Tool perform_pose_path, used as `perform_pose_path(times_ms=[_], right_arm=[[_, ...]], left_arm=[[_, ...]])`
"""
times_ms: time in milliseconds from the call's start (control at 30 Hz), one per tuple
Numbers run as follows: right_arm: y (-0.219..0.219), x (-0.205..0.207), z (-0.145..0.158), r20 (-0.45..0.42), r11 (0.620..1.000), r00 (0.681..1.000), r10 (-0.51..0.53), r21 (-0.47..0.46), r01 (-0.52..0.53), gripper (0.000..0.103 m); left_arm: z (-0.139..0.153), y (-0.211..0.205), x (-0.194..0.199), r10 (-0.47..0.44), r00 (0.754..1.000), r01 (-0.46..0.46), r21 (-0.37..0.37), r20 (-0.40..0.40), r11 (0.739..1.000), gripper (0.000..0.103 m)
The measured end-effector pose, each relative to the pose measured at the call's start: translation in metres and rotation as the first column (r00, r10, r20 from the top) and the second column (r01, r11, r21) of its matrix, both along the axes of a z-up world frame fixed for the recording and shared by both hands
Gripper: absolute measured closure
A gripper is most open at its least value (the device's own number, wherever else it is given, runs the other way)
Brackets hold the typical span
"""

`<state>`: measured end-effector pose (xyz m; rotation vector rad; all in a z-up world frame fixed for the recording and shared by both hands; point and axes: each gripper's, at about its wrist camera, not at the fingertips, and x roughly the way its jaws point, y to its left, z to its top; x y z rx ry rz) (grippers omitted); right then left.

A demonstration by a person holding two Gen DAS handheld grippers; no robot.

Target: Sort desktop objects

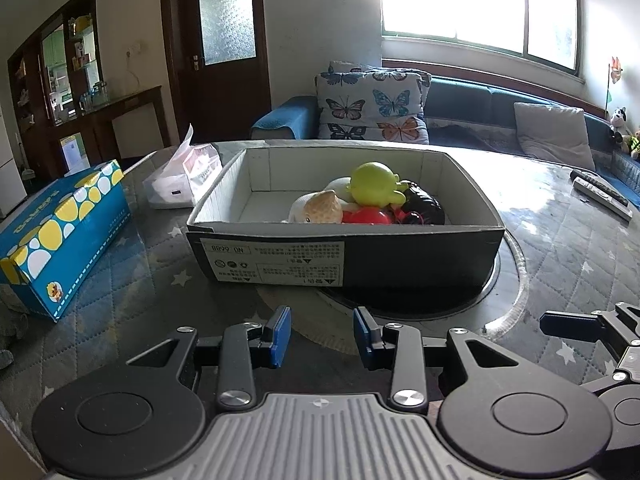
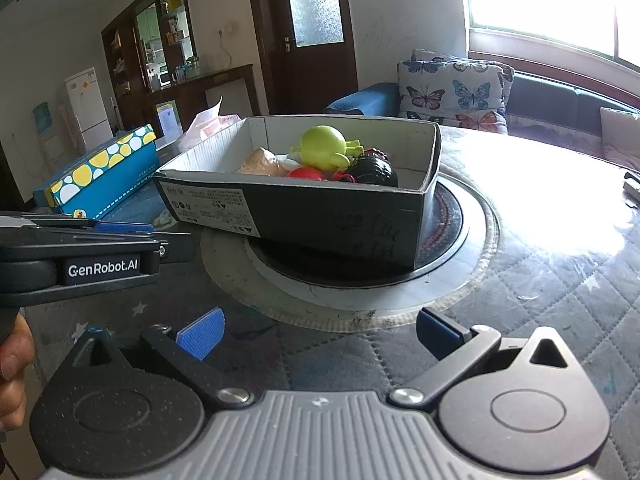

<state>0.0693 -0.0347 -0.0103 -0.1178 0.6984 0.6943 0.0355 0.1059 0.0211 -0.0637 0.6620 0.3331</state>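
A living room with a sofa (image 1: 460, 112) under a bright window holds a round table (image 1: 560, 264) covered in a quilted cloth. At its middle, on a round inset disc (image 2: 360, 280), stands the box (image 1: 344, 256), open-topped, dark outside and white within. The toys lie heaped in its right half: a green toy (image 1: 376, 184) on top, a tan one (image 1: 320, 208) and a red one (image 1: 366, 216) in front, a black one (image 1: 424, 208) to the right. Left of the box sits a tissue pack (image 1: 184, 180), and further left a blue carton (image 1: 60, 232) with yellow and white spots. Remotes (image 1: 600, 196) lie near the right edge. The left gripper (image 1: 322, 336) hovers just before the box, fingers narrowly parted and empty. The right gripper (image 2: 320, 336) is spread wide, holding nothing.
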Motion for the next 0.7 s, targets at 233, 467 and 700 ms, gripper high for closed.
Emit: perform_pose_path(times_ms=[233,467,700], right_arm=[[0.005,0.006,0.002,-0.005,1.000,1.000,0.002,0.008,-0.002,0.000],[0.010,0.011,0.003,-0.004,1.000,1.000,0.003,0.005,-0.002,0.000],[0.016,0.021,0.003,-0.011,1.000,1.000,-0.011,0.005,0.011,0.000]], left_arm=[[0.004,0.003,0.004,-0.005,1.000,0.004,0.003,0.013,1.000,0.066],[0.006,0.007,0.011,-0.005,1.000,0.005,0.001,0.015,1.000,0.066],[0.005,0.012,0.019,-0.001,1.000,0.001,-0.006,0.006,1.000,0.066]])
